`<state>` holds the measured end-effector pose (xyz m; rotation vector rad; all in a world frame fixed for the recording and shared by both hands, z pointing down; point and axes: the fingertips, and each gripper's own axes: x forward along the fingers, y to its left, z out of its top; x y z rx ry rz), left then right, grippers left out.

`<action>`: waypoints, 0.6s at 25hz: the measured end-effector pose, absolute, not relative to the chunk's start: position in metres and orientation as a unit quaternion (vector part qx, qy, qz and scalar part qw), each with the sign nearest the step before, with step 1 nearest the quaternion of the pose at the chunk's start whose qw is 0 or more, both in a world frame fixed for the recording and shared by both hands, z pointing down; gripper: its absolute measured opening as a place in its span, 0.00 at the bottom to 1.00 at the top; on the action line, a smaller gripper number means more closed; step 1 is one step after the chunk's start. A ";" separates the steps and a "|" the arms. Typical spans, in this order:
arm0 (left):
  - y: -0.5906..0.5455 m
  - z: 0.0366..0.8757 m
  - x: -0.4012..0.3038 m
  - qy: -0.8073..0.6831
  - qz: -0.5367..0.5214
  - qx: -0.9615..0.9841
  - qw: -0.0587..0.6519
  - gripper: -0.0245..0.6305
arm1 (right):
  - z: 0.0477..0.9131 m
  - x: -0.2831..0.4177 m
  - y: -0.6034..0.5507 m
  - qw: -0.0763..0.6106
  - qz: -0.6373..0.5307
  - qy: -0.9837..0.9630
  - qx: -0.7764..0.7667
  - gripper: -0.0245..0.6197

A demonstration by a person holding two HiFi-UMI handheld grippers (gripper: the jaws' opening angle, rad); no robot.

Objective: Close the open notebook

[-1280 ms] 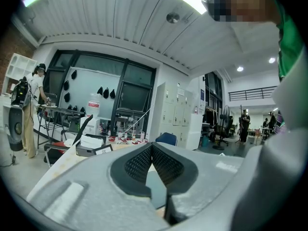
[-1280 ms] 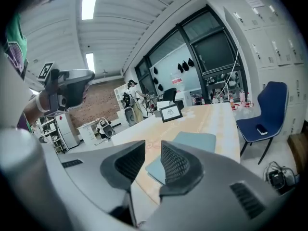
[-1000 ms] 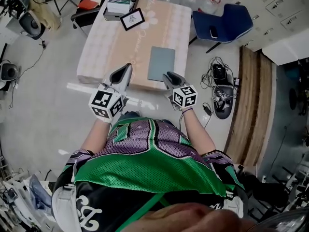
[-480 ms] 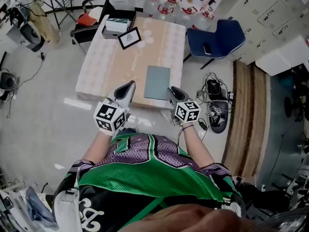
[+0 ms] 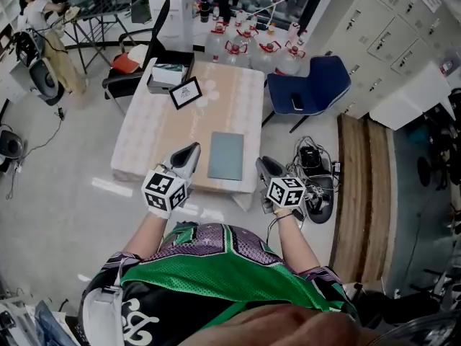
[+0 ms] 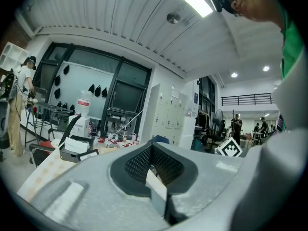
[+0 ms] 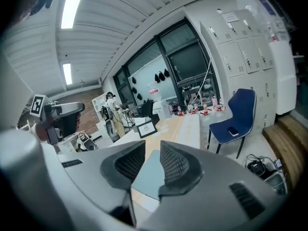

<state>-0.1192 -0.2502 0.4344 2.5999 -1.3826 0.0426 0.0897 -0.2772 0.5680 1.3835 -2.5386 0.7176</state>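
A grey-green notebook (image 5: 226, 156) lies closed and flat near the front edge of the pale table (image 5: 155, 139). It also shows between the right jaws in the right gripper view (image 7: 148, 174). My left gripper (image 5: 193, 148) hovers at the table's front edge, just left of the notebook, with its jaws together and nothing in them (image 6: 151, 147). My right gripper (image 5: 259, 162) hangs right of the notebook, past the table's corner and over the floor. Its jaws stand a little apart and hold nothing (image 7: 152, 148). Neither gripper touches the notebook.
A framed card (image 5: 186, 92) and an open box (image 5: 167, 74) sit at the table's far end. A blue chair (image 5: 308, 85) stands to the right and several water jugs (image 5: 245, 38) behind it. Cables and a bag (image 5: 317, 179) lie on the floor beside a wooden step (image 5: 360, 193).
The view has drawn back from the table. Both grippers have come away from its front edge, the right one out past the corner. The notebook has stayed closed and still.
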 end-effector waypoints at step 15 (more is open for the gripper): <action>-0.280 0.391 -0.092 -0.453 0.000 0.890 0.059 0.06 | 0.492 0.132 -0.278 0.019 0.207 -0.837 0.505 0.17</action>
